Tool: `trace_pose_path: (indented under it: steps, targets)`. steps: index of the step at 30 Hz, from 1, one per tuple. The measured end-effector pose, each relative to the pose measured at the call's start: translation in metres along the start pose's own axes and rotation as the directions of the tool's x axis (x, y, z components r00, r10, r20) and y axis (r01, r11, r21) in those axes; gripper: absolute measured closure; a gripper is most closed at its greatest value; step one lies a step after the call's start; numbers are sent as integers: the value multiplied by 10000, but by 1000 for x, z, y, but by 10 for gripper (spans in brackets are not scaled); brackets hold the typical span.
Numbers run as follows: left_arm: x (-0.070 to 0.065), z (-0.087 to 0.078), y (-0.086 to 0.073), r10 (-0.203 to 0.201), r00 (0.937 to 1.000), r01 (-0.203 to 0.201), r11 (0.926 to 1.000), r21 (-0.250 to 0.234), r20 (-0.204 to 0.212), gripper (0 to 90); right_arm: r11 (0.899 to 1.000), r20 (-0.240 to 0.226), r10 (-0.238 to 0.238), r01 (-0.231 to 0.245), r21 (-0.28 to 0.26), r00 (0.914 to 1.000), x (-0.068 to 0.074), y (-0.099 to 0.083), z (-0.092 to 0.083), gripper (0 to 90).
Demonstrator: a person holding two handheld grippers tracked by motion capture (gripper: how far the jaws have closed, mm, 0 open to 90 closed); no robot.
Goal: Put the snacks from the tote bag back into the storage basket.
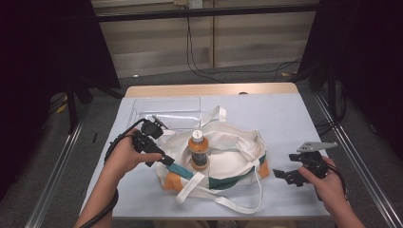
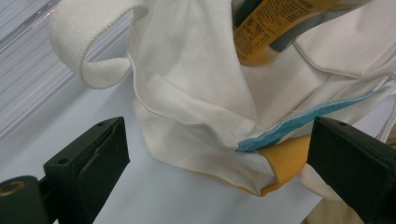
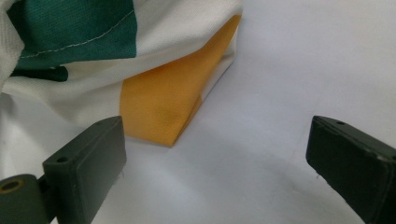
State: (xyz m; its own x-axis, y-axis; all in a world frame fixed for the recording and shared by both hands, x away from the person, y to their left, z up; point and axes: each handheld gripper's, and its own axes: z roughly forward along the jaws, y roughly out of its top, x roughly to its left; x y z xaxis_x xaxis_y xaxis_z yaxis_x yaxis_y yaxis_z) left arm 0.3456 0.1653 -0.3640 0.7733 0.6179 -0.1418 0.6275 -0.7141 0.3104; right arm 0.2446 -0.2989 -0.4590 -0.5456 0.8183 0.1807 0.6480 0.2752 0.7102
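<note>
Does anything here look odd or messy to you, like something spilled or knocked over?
Nothing is spilled or damaged. The tote bag lies slumped and crumpled on the table, its straps trailing loose, and the orange bottle stands upright in its open mouth, cap on. Both the left gripper and the right gripper are open, holding nothing.

bottle (image 2: 261,32) | label print too blurred | no readable text

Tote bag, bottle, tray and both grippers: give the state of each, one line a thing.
Tote bag: lying on the table, mouth open, handles loose.
Orange drink bottle: upright inside the bag, white cap on.
Clear plastic tray: empty, behind the bag.
Left gripper: open, jaws either side of the bag's corner.
Right gripper: open, holding nothing, beside the bag.
</note>
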Motion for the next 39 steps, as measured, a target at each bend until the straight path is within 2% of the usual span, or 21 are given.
trace_pose_path:
  steps: [2,5,11,17,29,30,31,34,39]
  targets:
    - [-2,0,2,-35,10000,34,10000,80,19,51,10000,-1,5,-5,-4,10000,0,0,0,47]
    - [-3,0,6,139,9999,-139,9998,144,18,51,10000,-27,-55,55,-15,10000,0,0,1,47]
    - [-4,1,13,113,9999,-113,9990,432,8,51,10000,-62,-52,52,12,10000,1,0,1,47]
    - [-6,3,18,283,9996,-283,9993,249,1,54,10000,-54,-41,41,-38,10000,1,1,1,47]
    - [-11,4,29,548,9985,-553,9968,575,91,63,10000,-85,-34,34,-9,10000,1,1,0,47]
    - [-12,4,30,524,9986,-528,9976,456,89,64,10000,-82,-26,26,0,10000,1,1,0,47]
    - [-12,4,31,615,9981,-618,9965,567,65,64,10000,-78,-1,1,12,10000,1,1,0,47]
    - [-15,3,34,663,9977,-668,9967,452,123,67,10000,-88,-23,23,8,10000,1,1,0,47]
    - [-19,4,41,845,9963,-851,9950,522,146,69,10000,-116,-58,58,-4,9999,2,2,0,47]
